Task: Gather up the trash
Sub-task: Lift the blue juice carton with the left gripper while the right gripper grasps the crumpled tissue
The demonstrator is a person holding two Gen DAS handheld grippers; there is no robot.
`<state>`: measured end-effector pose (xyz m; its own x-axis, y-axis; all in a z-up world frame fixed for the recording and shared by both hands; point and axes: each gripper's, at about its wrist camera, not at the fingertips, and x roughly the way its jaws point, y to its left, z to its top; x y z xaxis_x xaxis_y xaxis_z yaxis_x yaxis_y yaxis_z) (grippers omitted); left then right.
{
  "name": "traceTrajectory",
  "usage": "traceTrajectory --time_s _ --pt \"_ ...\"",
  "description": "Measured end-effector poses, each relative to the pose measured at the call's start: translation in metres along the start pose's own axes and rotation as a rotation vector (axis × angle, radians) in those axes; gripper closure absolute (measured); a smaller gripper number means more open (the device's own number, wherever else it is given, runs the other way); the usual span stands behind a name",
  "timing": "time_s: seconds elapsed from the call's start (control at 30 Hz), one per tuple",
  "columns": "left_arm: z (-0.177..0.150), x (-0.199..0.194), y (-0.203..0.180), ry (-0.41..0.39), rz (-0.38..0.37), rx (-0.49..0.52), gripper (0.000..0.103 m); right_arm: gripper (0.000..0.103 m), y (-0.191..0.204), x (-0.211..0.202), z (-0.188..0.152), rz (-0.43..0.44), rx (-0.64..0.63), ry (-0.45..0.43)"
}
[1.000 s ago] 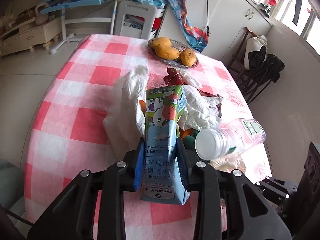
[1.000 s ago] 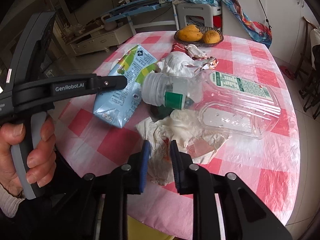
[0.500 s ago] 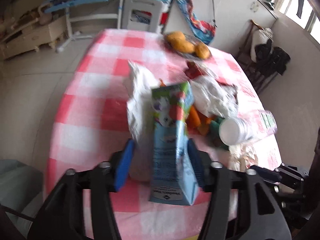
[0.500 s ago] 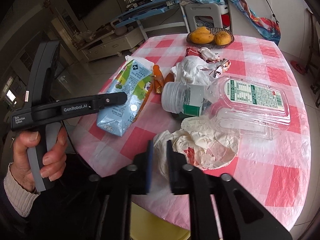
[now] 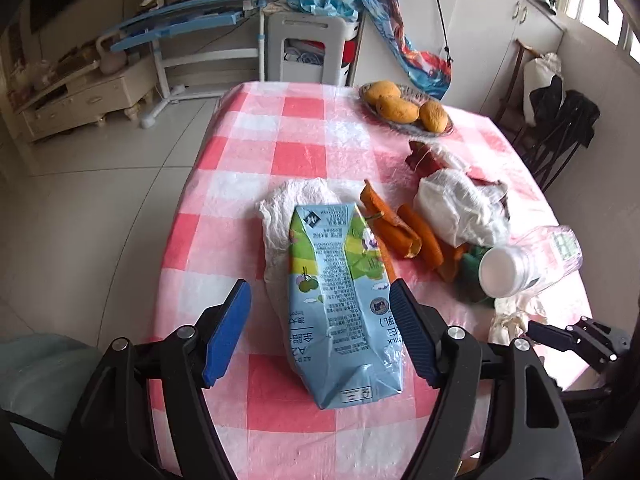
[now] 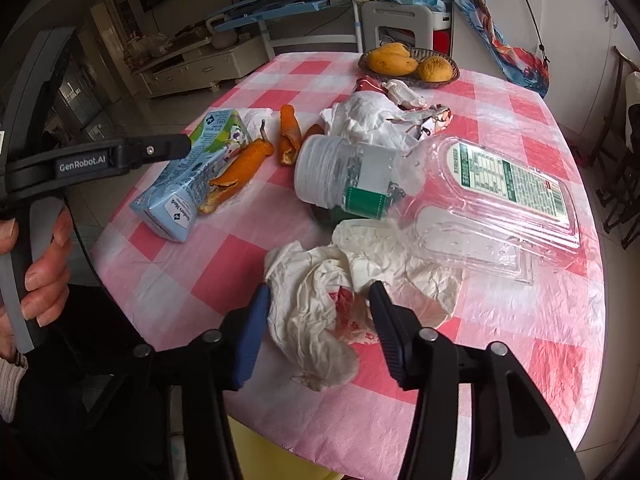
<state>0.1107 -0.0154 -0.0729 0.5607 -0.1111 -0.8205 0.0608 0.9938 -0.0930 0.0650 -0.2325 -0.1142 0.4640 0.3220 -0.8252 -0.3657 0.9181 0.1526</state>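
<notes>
On the near edge of the checked table, the clear plastic bottle lies on its side by the right edge, its label too small to read. The blue milk carton, released a second ago, now lies flat toward the left edge; "Member's Mark" shows on its end. The left gripper has just opened, spread wide and clear of it. The right gripper, opening too, straddles the crumpled tissue unpinched. That gathering probably goes on. The left tool reads "GenRobot.AI".
</notes>
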Motion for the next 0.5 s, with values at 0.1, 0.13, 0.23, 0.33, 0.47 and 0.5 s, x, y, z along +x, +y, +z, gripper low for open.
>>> traceTrajectory --time_s 0.1,0.13,0.23,0.33,0.47,0.5 --pt "-0.003 0.013 -0.006 0.040 0.005 0.005 0.029 0.064 0.002 0.000 0.000 0.007 -0.011 0.005" --pt "-0.004 0.017 -0.011 0.046 0.019 0.023 0.028 0.065 0.004 0.001 -0.001 0.003 -0.021 0.006" --pt "-0.006 0.018 -0.019 0.028 0.076 0.059 0.034 0.072 0.007 -0.001 -0.002 0.000 -0.035 0.002" --pt "-0.005 0.018 -0.015 0.035 0.048 0.041 0.049 0.078 0.003 -0.003 -0.002 0.014 -0.023 -0.010" --pt "-0.003 0.014 -0.003 0.036 0.002 -0.008 0.058 0.084 0.005 -0.006 -0.001 0.025 -0.024 -0.018" --pt "-0.002 0.014 0.000 0.034 -0.010 -0.025 0.063 0.084 0.005 -0.006 -0.001 0.027 -0.025 -0.022"
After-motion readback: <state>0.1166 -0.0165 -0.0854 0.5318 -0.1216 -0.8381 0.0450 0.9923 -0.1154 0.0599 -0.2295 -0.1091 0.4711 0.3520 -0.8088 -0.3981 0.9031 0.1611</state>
